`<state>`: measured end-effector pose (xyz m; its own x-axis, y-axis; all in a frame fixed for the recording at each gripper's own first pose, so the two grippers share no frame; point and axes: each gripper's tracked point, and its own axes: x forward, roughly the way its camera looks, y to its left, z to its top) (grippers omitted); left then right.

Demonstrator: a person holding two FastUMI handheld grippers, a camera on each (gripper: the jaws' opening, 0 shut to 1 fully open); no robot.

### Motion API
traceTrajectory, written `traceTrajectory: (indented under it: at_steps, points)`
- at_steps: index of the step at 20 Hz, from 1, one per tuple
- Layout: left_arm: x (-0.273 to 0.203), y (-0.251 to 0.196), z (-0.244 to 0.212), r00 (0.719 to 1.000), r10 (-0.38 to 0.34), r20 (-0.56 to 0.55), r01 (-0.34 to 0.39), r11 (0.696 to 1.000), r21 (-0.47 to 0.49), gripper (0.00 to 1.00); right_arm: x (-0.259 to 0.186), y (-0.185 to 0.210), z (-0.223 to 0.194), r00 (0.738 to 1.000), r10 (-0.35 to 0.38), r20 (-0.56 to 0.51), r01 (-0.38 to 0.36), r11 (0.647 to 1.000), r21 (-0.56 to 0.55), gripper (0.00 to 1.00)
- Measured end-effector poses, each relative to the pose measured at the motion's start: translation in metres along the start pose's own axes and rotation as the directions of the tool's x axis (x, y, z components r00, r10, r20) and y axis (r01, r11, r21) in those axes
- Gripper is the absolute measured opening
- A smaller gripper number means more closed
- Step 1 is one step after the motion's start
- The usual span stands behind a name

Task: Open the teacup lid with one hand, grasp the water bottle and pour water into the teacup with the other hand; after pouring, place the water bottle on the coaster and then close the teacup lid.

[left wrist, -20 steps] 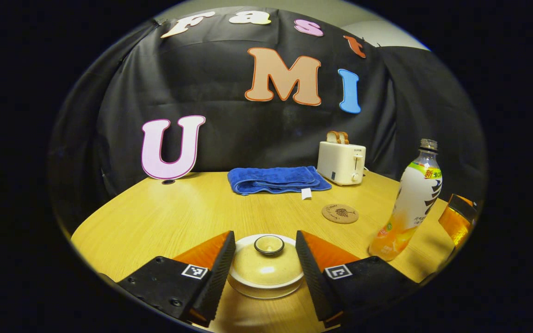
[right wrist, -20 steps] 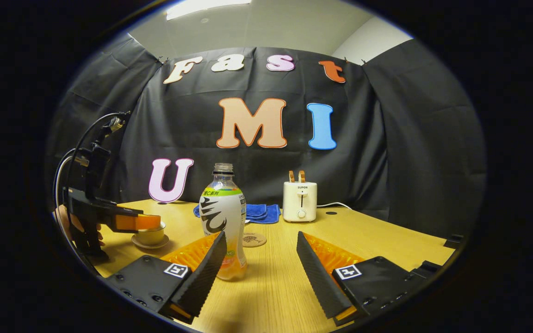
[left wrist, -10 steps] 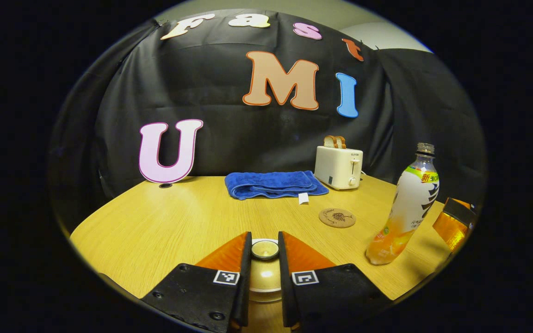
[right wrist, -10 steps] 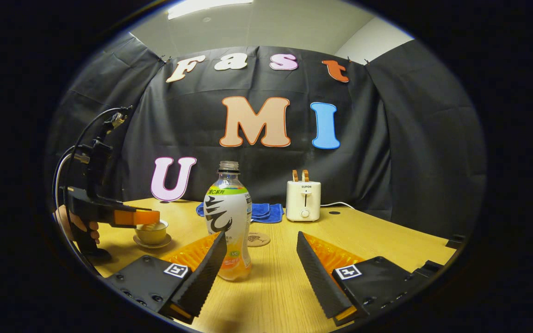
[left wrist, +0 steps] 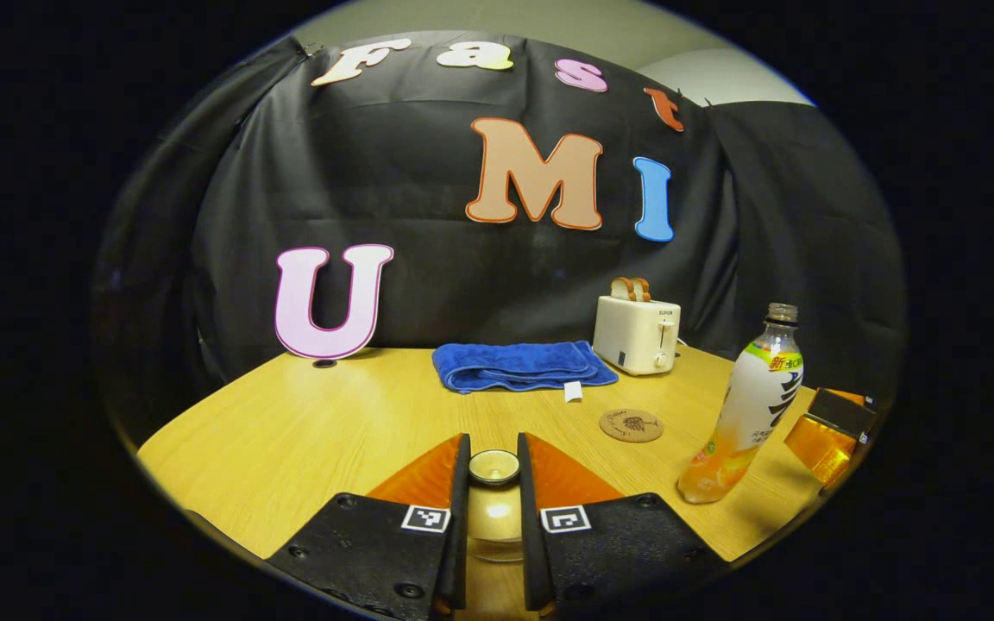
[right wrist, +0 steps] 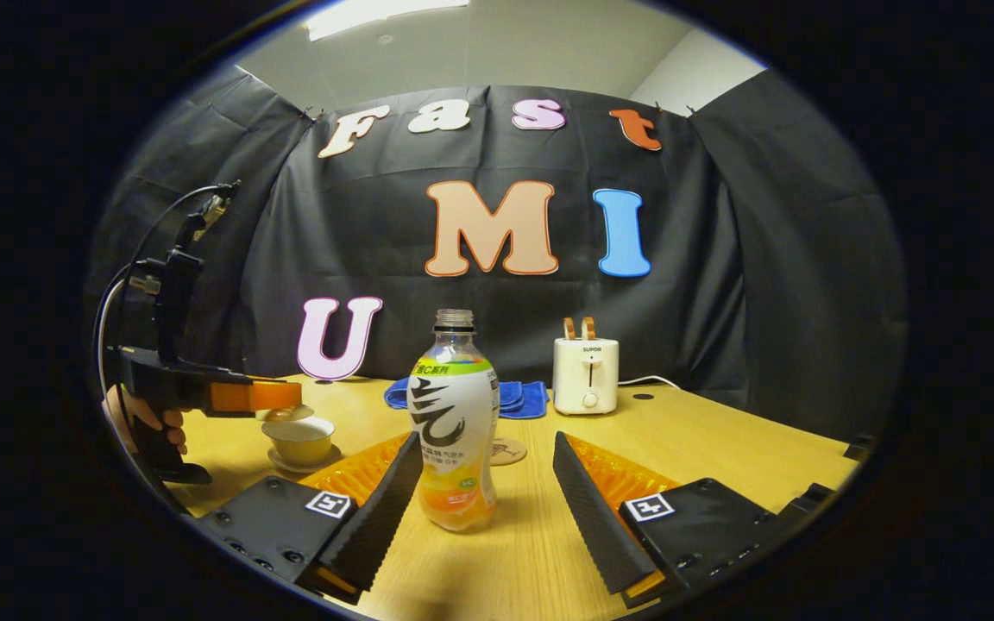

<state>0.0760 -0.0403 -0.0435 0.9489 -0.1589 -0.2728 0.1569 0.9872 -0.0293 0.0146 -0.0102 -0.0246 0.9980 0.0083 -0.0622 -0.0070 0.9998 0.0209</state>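
Left gripper (left wrist: 493, 483) is clamped on the knob of the teacup lid (left wrist: 493, 467), both fingers pressing it from either side. In the right gripper view the lid (right wrist: 290, 413) hangs just above the teacup (right wrist: 299, 438), clear of the rim, with the cup open on its saucer (right wrist: 305, 461) at the near left of the table (left wrist: 307, 431). Right gripper (right wrist: 484, 504) has its fingers wide apart, with the water bottle (right wrist: 452, 427) standing upright between them and neither finger touching it. The bottle is uncapped. The coaster (left wrist: 631, 424) lies bare beyond the bottle, short of the blue towel (left wrist: 519, 365) and toaster (left wrist: 635, 322). Risks, as judged: the knob is small and smooth, so the lid could pivot or slip out of the pinch if the left hand tilts, and drop onto the cup. The lid sits low over the cup, so it may block the pour unless carried aside. With no cap, a squeeze too high or too hard on the soft bottle could push liquid out, and a one-sided touch while closing could topple it. An abrupt tilt over the small cup would overshoot its rim.
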Motion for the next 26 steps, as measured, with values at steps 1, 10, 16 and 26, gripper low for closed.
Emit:
traceTrajectory:
  at_steps: [1,10,16,26]
  points:
    - [-0.006,0.002,0.003,1.000,0.005,0.007,-0.005,1.000,0.000,0.24,0.001,0.003,-0.001,1.000,0.009,-0.001,-0.009,1.000,0.007,0.98]
    - [-0.045,0.023,0.014,0.995,0.077,0.066,-0.077,0.997,0.012,0.23,0.028,0.021,-0.013,0.999,0.041,-0.032,-0.040,0.999,0.026,0.98]
    - [-0.062,0.029,0.013,0.993,0.093,0.075,-0.093,0.996,0.003,0.23,0.042,0.028,-0.018,0.998,0.043,-0.043,-0.042,0.999,0.021,0.92]
    - [-0.074,0.034,0.007,0.993,0.098,0.066,-0.097,0.995,-0.009,0.23,0.050,0.031,-0.022,0.998,0.030,-0.060,-0.030,1.000,0.000,0.72]
